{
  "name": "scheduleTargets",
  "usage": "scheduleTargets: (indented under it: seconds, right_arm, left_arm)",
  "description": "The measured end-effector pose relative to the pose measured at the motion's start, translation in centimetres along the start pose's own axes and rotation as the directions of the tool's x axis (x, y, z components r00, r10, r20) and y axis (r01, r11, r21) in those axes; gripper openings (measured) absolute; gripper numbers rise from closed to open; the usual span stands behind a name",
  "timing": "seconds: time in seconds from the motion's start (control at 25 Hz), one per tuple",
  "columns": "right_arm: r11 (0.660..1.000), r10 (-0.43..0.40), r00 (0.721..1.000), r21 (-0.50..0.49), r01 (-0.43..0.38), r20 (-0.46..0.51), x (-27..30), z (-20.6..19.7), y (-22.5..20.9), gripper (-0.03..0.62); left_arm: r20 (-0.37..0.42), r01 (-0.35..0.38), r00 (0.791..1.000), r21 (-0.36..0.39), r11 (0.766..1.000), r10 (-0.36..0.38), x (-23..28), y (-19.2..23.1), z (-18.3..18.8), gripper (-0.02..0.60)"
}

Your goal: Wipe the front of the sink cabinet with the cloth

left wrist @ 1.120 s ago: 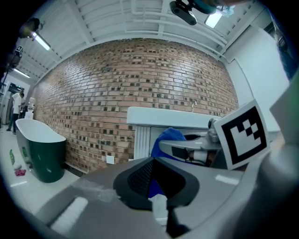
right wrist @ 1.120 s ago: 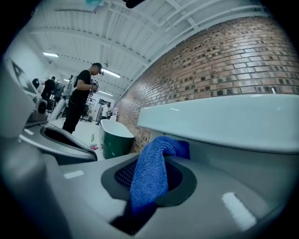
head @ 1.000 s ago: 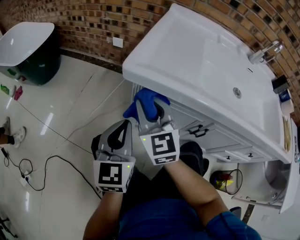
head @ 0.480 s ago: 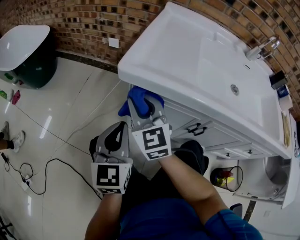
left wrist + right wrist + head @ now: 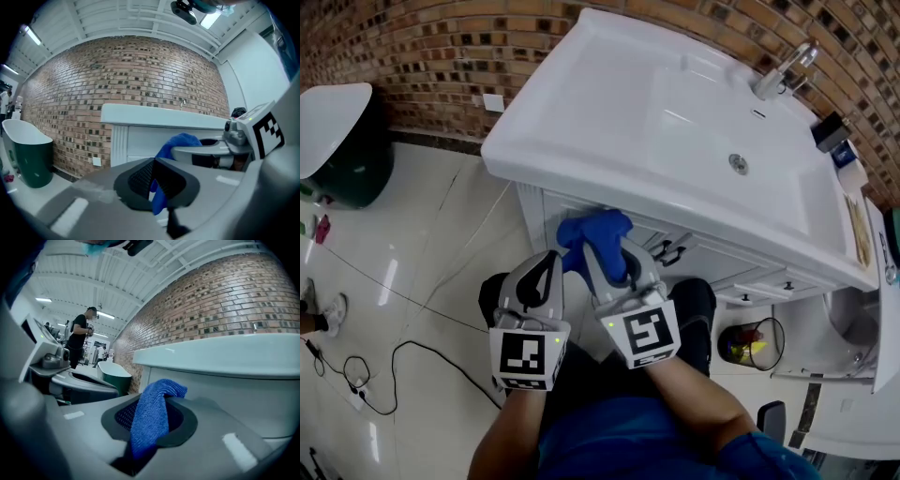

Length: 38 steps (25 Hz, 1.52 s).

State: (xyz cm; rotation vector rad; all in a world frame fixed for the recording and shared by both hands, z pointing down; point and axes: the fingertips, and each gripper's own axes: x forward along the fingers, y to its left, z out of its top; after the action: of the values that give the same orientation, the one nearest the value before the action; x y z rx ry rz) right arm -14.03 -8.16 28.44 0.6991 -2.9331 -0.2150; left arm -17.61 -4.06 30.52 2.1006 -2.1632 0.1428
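Note:
The white sink cabinet (image 5: 546, 214) stands under a white basin top (image 5: 609, 103). A blue cloth (image 5: 594, 233) is pressed against the upper left of the cabinet front, near a dark handle (image 5: 668, 250). My right gripper (image 5: 607, 251) is shut on the cloth, which hangs between its pads (image 5: 151, 414) with the cabinet front (image 5: 225, 397) close ahead. My left gripper (image 5: 549, 265) sits just left of it, shut and holding nothing. In the left gripper view its jaws (image 5: 155, 181) are together, and the cloth (image 5: 180, 142) shows beyond them.
A faucet (image 5: 784, 66) rises at the back of the basin. A dark green tub with a white rim (image 5: 337, 122) stands at the left. A black cable (image 5: 389, 349) lies on the tiled floor. A small bin (image 5: 750, 349) sits right of my knees. A person (image 5: 77, 341) stands far off.
The right gripper has carried the cloth rightward along the cabinet front, away from the left corner. The left gripper has stayed low beside it. The head view has shifted.

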Motion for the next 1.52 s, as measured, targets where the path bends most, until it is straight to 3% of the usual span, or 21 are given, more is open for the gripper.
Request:
scheduleTargets:
  seconds: [0.2, 0.36, 0.56, 0.8, 0.96, 1.2, 1.36, 1.52]
  right_arm:
    - [0.993, -0.118, 0.993, 0.018, 0.118, -0.001, -5.4, -0.5, -4.9, 0.077]
    - [0.970, -0.238, 0.969, 0.036, 0.241, -0.058, -10.2, -1.8, -9.6, 0.077]
    - [0.903, -0.418, 0.896, 0.036, 0.428, -0.152, -17.4, -3.8, -15.7, 0.077]
    - [0.816, -0.562, 0.802, 0.019, 0.577, -0.204, -25.6, -6.7, -21.1, 0.077]
    - [0.755, -0.635, 0.735, 0.008, 0.655, -0.237, -29.7, -8.5, -23.9, 0.077]
    - [0.701, -0.688, 0.660, -0.041, 0.712, -0.304, -32.8, -11.7, -28.1, 0.077]
    - [0.688, -0.697, 0.634, -0.064, 0.723, -0.334, -32.8, -13.7, -30.5, 0.077]
    - [0.690, -0.694, 0.629, -0.075, 0.720, -0.349, -32.0, -14.7, -31.5, 0.077]
  left_arm:
    - [0.004, 0.128, 0.992, 0.041, 0.991, -0.128, 2.9, -5.8, 0.7, 0.002]
    - [-0.001, 0.248, 0.969, 0.078, 0.966, -0.249, 5.3, -11.5, 1.2, 0.002]
    - [-0.014, 0.403, 0.915, 0.106, 0.909, -0.404, 8.0, -19.3, 1.6, 0.002]
    - [-0.048, 0.542, 0.840, 0.118, 0.832, -0.541, 9.8, -27.6, 0.8, 0.002]
    - [-0.074, 0.600, 0.800, 0.118, 0.792, -0.595, 10.5, -31.3, 0.0, 0.003]
    - [-0.098, 0.642, 0.767, 0.106, 0.759, -0.635, 11.6, -34.7, -0.7, 0.002]
    - [-0.099, 0.657, 0.754, 0.101, 0.747, -0.649, 12.1, -36.2, -0.8, 0.002]
    - [-0.100, 0.664, 0.747, 0.094, 0.742, -0.657, 12.4, -36.8, -0.9, 0.002]
